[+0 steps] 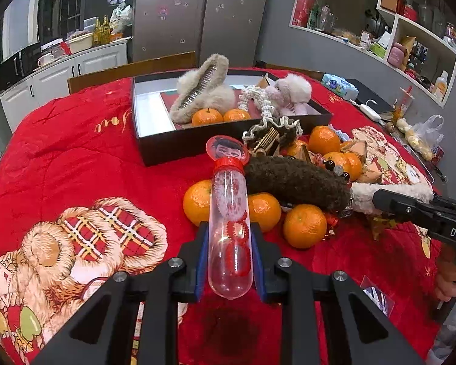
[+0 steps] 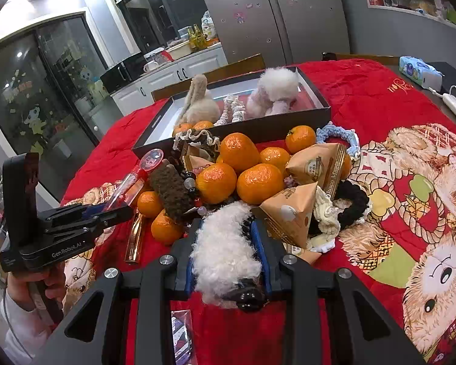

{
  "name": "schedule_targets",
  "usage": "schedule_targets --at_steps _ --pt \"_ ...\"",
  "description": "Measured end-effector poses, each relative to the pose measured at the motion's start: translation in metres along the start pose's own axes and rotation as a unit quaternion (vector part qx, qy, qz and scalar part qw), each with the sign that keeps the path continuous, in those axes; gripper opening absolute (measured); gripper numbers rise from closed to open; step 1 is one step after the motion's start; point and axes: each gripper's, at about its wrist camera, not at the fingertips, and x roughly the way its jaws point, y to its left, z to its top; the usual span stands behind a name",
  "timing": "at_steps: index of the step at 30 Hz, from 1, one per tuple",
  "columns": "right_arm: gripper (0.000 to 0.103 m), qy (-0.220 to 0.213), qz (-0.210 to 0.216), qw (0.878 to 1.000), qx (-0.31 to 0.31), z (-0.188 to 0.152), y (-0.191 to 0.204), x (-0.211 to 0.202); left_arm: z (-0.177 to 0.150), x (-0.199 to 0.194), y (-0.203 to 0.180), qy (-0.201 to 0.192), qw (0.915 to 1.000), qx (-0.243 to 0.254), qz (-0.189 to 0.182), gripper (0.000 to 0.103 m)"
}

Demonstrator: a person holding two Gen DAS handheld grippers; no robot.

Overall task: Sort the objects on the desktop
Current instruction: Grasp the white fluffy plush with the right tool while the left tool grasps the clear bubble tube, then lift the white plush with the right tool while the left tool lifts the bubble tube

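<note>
left tongs [image 1: 230, 255]: clamping a clear tube [image 1: 229, 228] with a red cap, blue pads pressing both sides, cap end pointing away at the pile
tube: sitting lifted over the red-blanketed surface [image 1: 85, 158] (red coiled bits inside)
mandarins [image 2: 237, 176]: lying heaped mid-surface, just in front of the black box [image 1: 155, 149]
right tongs [image 2: 228, 255]: gripping a fluffy white hair clip [image 2: 225, 243], fur bulging between the pads
snack packets [image 2: 291, 213]: lying beside the clip, touching the mandarins

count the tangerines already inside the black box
2. The left tangerine and the right tangerine sit side by side near the front wall of the black box, before a beige fluffy clip. More may be hidden.
</note>
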Motion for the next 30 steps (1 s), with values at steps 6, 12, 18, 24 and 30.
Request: schedule_targets --at_steps 6,12,18,24,30 --pt "0.030 0.000 -0.001 1.000 0.002 0.003 0.001 -0.003 0.003 -0.015 -0.001 -0.022 0.9998 0.000 0.001 0.026" --pt "0.030 -0.018 0.000 1.000 -0.001 0.009 0.003 -0.015 0.006 -0.028 0.001 -0.043 0.9990 -0.010 -0.008 0.026" --pt "0.030 -0.039 -0.002 0.999 -0.018 0.018 0.012 -0.027 0.007 -0.042 0.008 -0.065 0.9974 -0.029 -0.006 0.026" --pt "0.030 -0.057 -0.001 0.998 -0.036 0.028 0.026 -0.034 0.006 -0.047 0.011 -0.071 0.9969 -0.033 -0.008 0.026" --pt "0.030 -0.072 0.009 0.996 -0.058 0.038 0.042 -0.041 0.008 -0.055 0.011 -0.080 0.9962 -0.033 -0.010 0.026"
